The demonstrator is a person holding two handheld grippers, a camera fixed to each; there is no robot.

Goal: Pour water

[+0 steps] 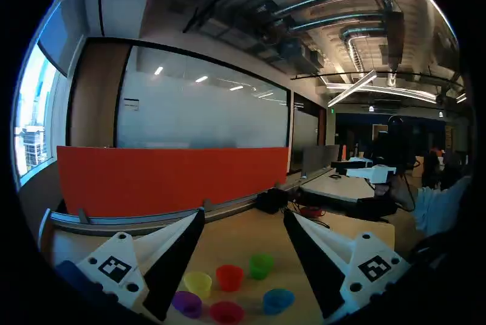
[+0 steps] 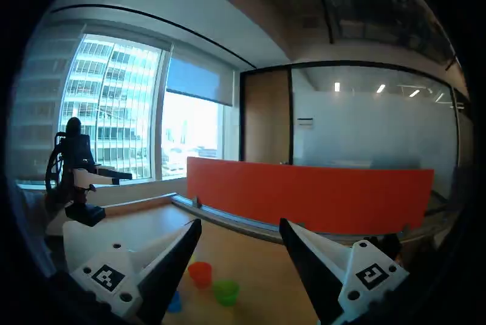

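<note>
The left hand-held gripper (image 1: 243, 212) is spread and empty above six small cups (image 1: 229, 276) clustered on the bench (image 1: 249, 237). The right hand-held gripper (image 2: 239, 223) is spread too, holding nothing. A red cup (image 2: 200, 273) and green cup (image 2: 225, 291) stand between its fingers, near an orange divider (image 2: 316, 194).

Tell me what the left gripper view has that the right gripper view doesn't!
Left gripper view: yellow cup, purple cup, pink cup, ceiling pipes. Right gripper view: a dark chair-like shape by the window. Both: red cup, green cup, blue cup, orange divider, wooden table, and an open gripper: left gripper, right gripper.
</note>
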